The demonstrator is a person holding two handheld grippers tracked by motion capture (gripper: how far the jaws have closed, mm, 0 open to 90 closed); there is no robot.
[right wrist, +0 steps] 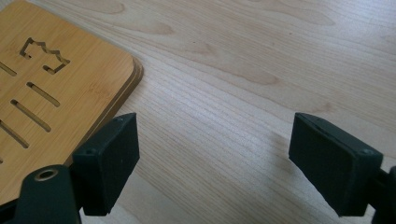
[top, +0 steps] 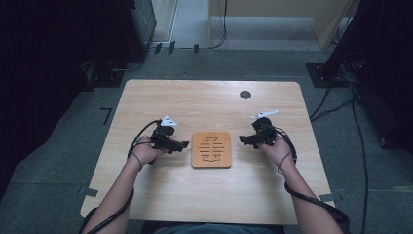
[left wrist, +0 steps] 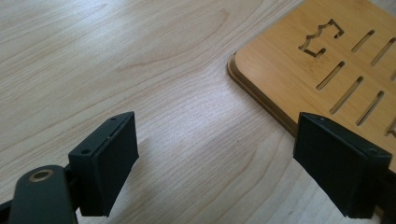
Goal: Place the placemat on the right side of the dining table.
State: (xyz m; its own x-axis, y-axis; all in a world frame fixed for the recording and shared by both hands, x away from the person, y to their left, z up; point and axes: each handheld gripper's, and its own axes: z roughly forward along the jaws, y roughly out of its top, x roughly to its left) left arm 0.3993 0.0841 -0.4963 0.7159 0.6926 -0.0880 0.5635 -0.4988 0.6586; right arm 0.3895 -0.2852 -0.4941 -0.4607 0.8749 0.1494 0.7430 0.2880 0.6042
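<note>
My left gripper (top: 184, 145) sits at the left of the table (top: 146, 102), its jaws standing wide apart with nothing between them but bare wood grain; in the left gripper view the near corner of the bamboo trivet (left wrist: 327, 60) lies just beyond and to the side of one of my jaws, which overlaps its edge in the picture, though I cannot tell whether it touches. The trivet (top: 211, 149) itself lies flat at the middle of the table, a nearly square board with rounded corners, slots and a cut-out figure running through it, so it offers no real long axis; its slots run across, from one gripper toward the other. To its right my right gripper (top: 242, 140) also has its jaws spread wide and empty, and in the right gripper view the trivet's (right wrist: 56, 84) rounded corner lies off to the side of one jaw, with clear table in the gap. Both grippers point inward at the board from opposite sides, each just beside an edge; the left looks slightly nearer, so I judge either could close in, sliding sideways to take a thin edge.
</note>
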